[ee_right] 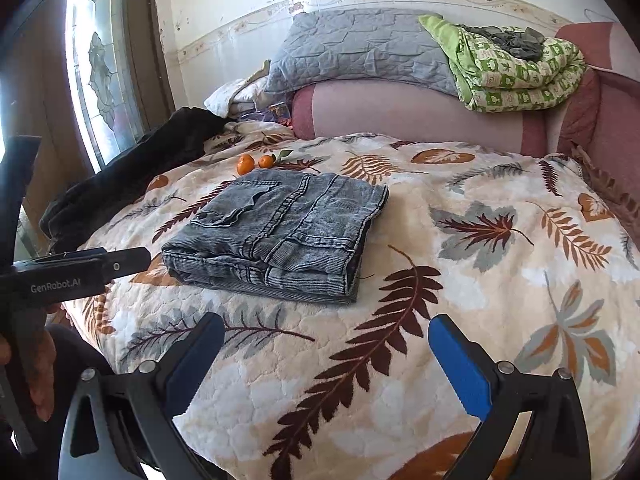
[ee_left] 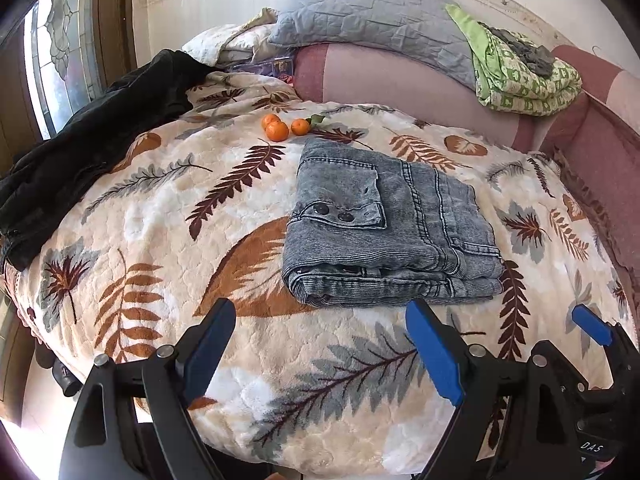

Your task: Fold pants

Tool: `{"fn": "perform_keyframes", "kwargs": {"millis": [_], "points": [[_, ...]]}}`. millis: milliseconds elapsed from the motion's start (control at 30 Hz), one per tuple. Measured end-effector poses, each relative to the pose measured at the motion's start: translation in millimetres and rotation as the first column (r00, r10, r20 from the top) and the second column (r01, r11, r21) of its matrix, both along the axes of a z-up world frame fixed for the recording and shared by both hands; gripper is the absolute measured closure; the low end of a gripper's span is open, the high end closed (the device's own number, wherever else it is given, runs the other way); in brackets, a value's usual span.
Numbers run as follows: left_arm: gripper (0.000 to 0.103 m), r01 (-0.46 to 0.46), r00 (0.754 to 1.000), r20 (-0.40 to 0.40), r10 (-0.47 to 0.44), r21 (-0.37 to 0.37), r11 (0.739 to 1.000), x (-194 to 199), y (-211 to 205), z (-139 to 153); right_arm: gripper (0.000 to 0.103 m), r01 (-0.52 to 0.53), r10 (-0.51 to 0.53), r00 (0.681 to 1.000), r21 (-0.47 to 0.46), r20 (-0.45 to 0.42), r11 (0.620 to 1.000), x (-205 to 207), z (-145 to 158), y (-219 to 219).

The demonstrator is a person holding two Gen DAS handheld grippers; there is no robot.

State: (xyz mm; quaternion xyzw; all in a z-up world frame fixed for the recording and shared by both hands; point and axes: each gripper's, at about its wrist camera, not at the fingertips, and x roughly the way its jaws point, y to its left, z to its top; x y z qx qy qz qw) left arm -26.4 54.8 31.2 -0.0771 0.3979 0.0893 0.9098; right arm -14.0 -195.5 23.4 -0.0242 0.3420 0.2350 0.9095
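Pants (ee_left: 388,220) lie folded into a compact grey denim rectangle on the bed, resting flat on the leaf-print blanket (ee_left: 160,208), button-flap pocket facing up, thick fold edge toward the cameras. Landmark is the pants; everything else is placed from them.

Bed's leaf-print blanket spreads out on all sides of the pants. Pink headboard cushion (ee_left: 400,80) runs behind the pants, well apart. Grey quilted pillow (ee_left: 360,12) sits on top of that cushion, behind the pants. Black garment (ee_left: 92,148) is draped over the bed edge to the left of the pants, apart from them. Green patterned quilt (ee_left: 524,76) is folded behind and right of the pants, on the cushion, with a dark grey bundle on it.

Left hand-held gripper (ee_left: 320,344) hovers just in front of the pants' near edge, blue-padded jaws spread wide, nothing between them, not touching the denim. Right hand-held gripper (ee_right: 328,352) hovers in front of the pants and a bit right of them, jaws also spread wide, holding nothing, over bare blanket. In the right wrist view the left hand-held gripper's black body shows in front-left of the pants.

Three oranges (ee_left: 280,126) sit in a cluster just behind the pants' far left corner, near but not touching; one has a green leaf.
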Motion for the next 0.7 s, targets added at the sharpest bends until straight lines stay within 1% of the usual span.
{"fn": "perform_keyframes", "kwargs": {"millis": [100, 300, 433, 533, 600, 700], "points": [[0.016, 0.012, 1.000, 0.000, -0.012, -0.015, 1.000, 1.3, -0.5, 1.5, 0.000, 0.005, -0.005, 1.000, 0.002, 0.002, 1.000, -0.1, 0.5, -0.6], [0.016, 0.038, 0.999, 0.012, -0.038, -0.023, 0.999, 4.5, -5.0, 5.7, 0.000, 0.009, -0.009, 1.000, 0.002, 0.004, 1.000, -0.3, 0.4, -1.6], [0.015, 0.044, 0.999, 0.011, -0.043, -0.006, 0.999, 9.2, -8.4, 9.2, 0.000, 0.015, -0.015, 1.000, -0.003, 0.007, 1.000, -0.3, 0.6, -2.3], [0.008, 0.066, 0.998, 0.021, -0.065, -0.009, 0.998, 12.8, -9.7, 12.2, 0.000, 0.018, -0.018, 1.000, -0.009, 0.007, 1.000, 0.3, -0.1, -1.7], [0.008, 0.090, 0.995, 0.047, -0.089, -0.017, 0.996, 14.0, -11.0, 15.4, 0.000, 0.019, -0.018, 1.000, -0.014, 0.007, 1.000, 0.5, -0.8, -0.9], [0.007, 0.108, 0.993, 0.043, -0.107, -0.019, 0.994, 19.9, -13.6, 17.5, 0.000, 0.018, -0.018, 1.000, -0.020, 0.005, 1.000, 1.4, -1.7, 0.4]]}}
